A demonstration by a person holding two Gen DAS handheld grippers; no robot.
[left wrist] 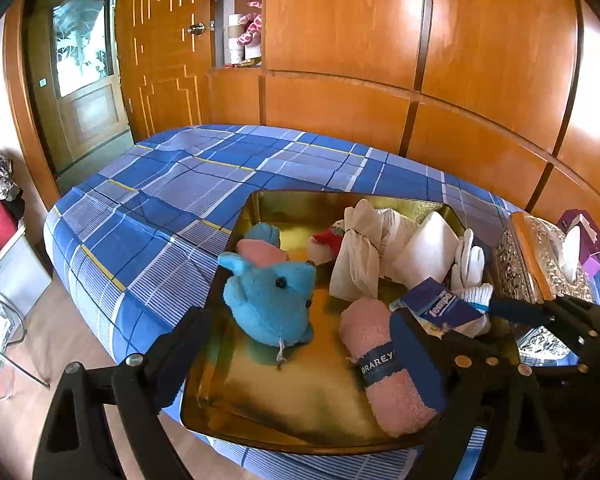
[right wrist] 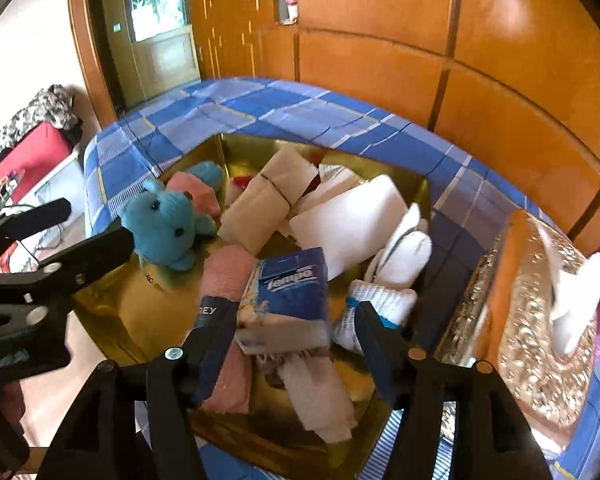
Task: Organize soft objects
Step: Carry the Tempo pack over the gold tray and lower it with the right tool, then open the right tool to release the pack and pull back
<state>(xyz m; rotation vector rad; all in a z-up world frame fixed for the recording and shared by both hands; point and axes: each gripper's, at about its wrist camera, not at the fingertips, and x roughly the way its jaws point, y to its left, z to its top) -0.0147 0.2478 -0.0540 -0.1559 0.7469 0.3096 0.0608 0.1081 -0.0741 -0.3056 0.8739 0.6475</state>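
A gold tray (left wrist: 260, 396) lies on the blue plaid bed (left wrist: 172, 184). In it are a blue plush toy (left wrist: 270, 300), a rolled pink towel (left wrist: 384, 364), a beige tied cloth bundle (left wrist: 356, 256), a white pad (left wrist: 428, 248) and white socks (left wrist: 470, 268). My left gripper (left wrist: 300, 364) is open over the tray's near side, beside the plush and the towel. My right gripper (right wrist: 296, 340) is open around a blue Tempo tissue pack (right wrist: 288, 296), which rests on the pile; its jaws stand apart from the pack's sides. The tray (right wrist: 112, 312) and the plush (right wrist: 164, 224) also show in the right wrist view.
An ornate silver tissue box (right wrist: 540, 332) stands to the right of the tray, with a purple box (left wrist: 584, 236) behind it. Wooden wall panels (left wrist: 380, 60) rise behind the bed. A red case (right wrist: 32, 160) and a glass stand (left wrist: 4, 340) are on the floor at left.
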